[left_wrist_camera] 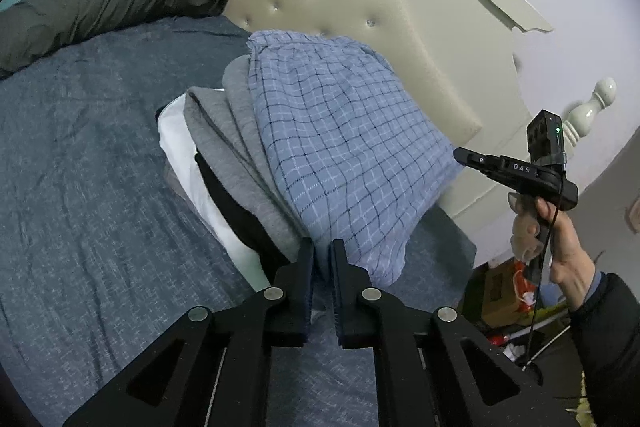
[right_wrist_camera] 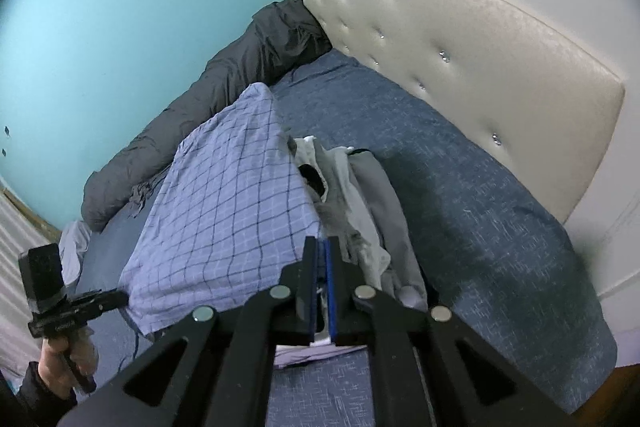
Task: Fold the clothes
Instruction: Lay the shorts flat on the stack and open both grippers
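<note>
Left wrist view: left gripper [left_wrist_camera: 322, 247] is pinched narrow on the near hem of the blue checked garment [left_wrist_camera: 340, 147], which drapes ahead over a grey-and-white clothes pile [left_wrist_camera: 224, 155] on the bed [left_wrist_camera: 88, 147]. Right gripper [right_wrist_camera: 320, 245] likewise clamps the hem beside it, equally near.

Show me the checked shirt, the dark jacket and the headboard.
checked shirt [left_wrist_camera: 340, 147], left wrist view, middle of its top face.
dark jacket [right_wrist_camera: 224, 83], right wrist view, middle of its length.
headboard [right_wrist_camera: 480, 39], right wrist view, padded tufted panel.
</note>
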Demonstrator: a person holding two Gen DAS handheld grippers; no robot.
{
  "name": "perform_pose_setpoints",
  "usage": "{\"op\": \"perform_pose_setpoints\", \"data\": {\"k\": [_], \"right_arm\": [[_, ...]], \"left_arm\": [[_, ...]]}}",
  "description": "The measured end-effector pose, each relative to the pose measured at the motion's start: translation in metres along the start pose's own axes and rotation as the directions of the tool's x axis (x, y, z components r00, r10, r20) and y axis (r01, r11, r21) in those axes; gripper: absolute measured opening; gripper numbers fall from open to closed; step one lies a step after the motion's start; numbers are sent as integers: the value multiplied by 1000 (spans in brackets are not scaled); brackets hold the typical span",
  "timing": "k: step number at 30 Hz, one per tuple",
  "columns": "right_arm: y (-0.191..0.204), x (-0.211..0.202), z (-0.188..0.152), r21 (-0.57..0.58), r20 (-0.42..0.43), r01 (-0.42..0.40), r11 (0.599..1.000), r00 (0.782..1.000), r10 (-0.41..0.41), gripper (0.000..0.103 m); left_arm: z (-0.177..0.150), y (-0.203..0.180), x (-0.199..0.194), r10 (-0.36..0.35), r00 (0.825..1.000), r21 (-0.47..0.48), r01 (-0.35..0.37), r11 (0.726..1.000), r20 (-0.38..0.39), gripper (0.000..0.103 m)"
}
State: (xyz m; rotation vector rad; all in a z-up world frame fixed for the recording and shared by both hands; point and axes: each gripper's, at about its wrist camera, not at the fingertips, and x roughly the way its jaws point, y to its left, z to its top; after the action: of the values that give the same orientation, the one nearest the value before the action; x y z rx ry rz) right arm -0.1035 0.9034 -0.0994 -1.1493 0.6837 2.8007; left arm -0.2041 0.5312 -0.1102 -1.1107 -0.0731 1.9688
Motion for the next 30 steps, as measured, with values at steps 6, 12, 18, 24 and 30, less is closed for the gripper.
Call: {"op": "perform_pose_setpoints", "data": {"k": [6, 12, 18, 24, 30], "right_arm": [[3, -9, -2, 1, 33, 35, 999, 999, -35, 17], [17, -4, -7, -24, 32, 36, 999, 999, -35, 20], [30, 1, -12, -48, 32, 37, 998, 999, -35, 20], [36, 2, -17, -45, 42, 38, 998, 998, -36, 20], [35, -9, -21, -19, 72, 47, 999, 996, -46, 20]], "left_arm": [[-8, -12, -14, 59, 997, 56, -61, 997, 51, 12], [-4, -24, -8, 46, 997, 69, -50, 996, 54, 12], [-13, -22, 7, 72, 997, 62, -73, 995, 22, 12], [-21, -17, 8, 92, 995, 41, -93, 995, 23, 12], [-22, -21, 2, 123, 992, 34, -125, 992, 41, 12]]}}
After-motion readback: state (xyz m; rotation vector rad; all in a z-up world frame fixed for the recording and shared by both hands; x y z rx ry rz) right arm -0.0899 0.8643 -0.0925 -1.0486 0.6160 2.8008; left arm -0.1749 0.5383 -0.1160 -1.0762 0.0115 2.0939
